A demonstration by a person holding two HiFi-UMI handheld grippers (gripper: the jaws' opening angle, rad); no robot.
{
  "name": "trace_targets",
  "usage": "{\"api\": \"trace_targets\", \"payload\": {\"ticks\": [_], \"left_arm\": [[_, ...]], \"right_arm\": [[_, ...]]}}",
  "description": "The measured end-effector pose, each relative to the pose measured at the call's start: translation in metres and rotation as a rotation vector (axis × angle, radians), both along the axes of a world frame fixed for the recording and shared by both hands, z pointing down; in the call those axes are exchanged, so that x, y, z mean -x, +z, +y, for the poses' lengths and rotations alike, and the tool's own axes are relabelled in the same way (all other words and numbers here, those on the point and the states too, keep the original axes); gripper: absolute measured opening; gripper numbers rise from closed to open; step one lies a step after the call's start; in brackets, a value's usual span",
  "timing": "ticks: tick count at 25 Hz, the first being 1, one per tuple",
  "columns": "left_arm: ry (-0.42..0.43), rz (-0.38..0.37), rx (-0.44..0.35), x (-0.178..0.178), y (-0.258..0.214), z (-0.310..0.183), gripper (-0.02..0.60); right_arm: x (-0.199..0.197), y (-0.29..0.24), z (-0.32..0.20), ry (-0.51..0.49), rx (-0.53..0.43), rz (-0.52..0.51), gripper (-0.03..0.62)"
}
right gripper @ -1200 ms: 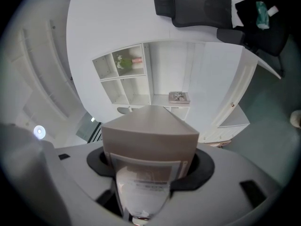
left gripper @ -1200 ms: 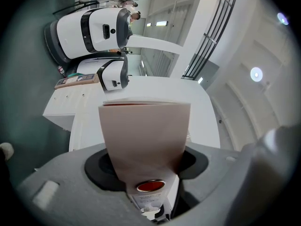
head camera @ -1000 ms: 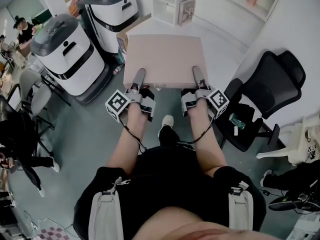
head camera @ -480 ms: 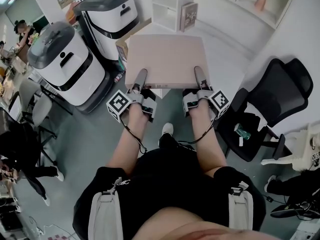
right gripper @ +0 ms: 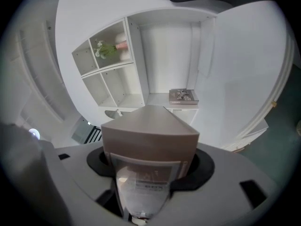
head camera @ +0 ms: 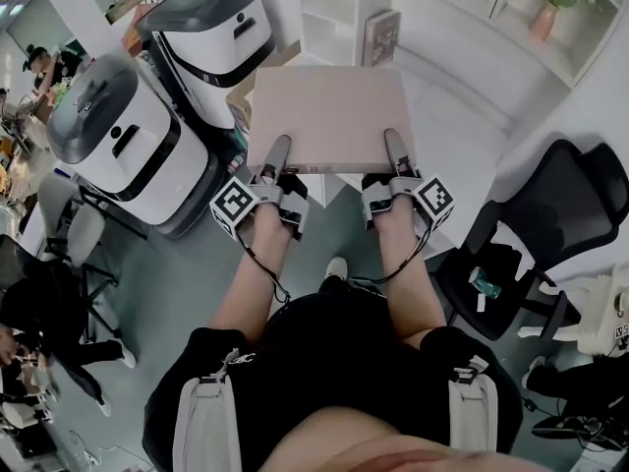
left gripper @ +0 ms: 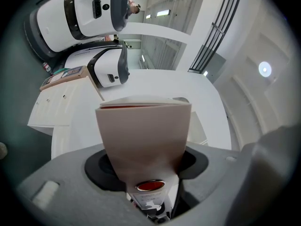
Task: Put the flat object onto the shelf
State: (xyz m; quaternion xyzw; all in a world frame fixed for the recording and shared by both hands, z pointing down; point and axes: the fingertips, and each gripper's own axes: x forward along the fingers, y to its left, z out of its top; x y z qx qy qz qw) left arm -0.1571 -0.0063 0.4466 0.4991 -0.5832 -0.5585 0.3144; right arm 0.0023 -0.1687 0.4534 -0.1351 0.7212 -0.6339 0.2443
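Flat object (head camera: 324, 116) is being held aloft, left tool (head camera: 275, 153) and right tool (head camera: 393, 147) clamping its near edge; shelf (right gripper: 141, 60) is awaiting it.

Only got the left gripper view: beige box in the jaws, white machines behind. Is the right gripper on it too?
Observer: Yes. The right gripper clamps the flat box at the same near edge as the left gripper.
Operator: Shelf in sight?
Observer: Right gripper view shows the white shelf straight ahead.
Operator: Anything on it?
Observer: A book lies flat in its low compartment.
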Motion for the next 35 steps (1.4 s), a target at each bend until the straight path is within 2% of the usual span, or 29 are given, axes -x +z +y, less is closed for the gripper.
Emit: {"api": "trace_targets", "payload": {"ticks": [9, 14, 20, 27, 35], "left_arm": [[0.027, 0.006, -0.003, 0.072, -0.009, -0.087, 0.279], [0.047, 0.020, 0.002, 0.092, -0.009, -0.126, 0.279], [0.121, 0.019, 0.022, 0.088, -0.003, -0.170, 0.279], [0.228, 0.037, -0.002, 0.067, -0.007, -0.223, 0.279], [0.390, 0.021, -0.022, 0.047, -0.017, -0.276, 0.279]], "right_arm": [[0.070, -0.008, -0.085, 0.021, -0.006, 0.015, 0.288], [0.087, -0.013, -0.122, 0.037, -0.016, 0.019, 0.288], [0.073, -0.014, -0.153, 0.096, -0.016, 0.032, 0.288], [0.035, -0.012, -0.185, 0.215, -0.013, 0.055, 0.288], [0.000, -0.018, -0.204, 0.358, -0.023, 0.041, 0.288]]}}
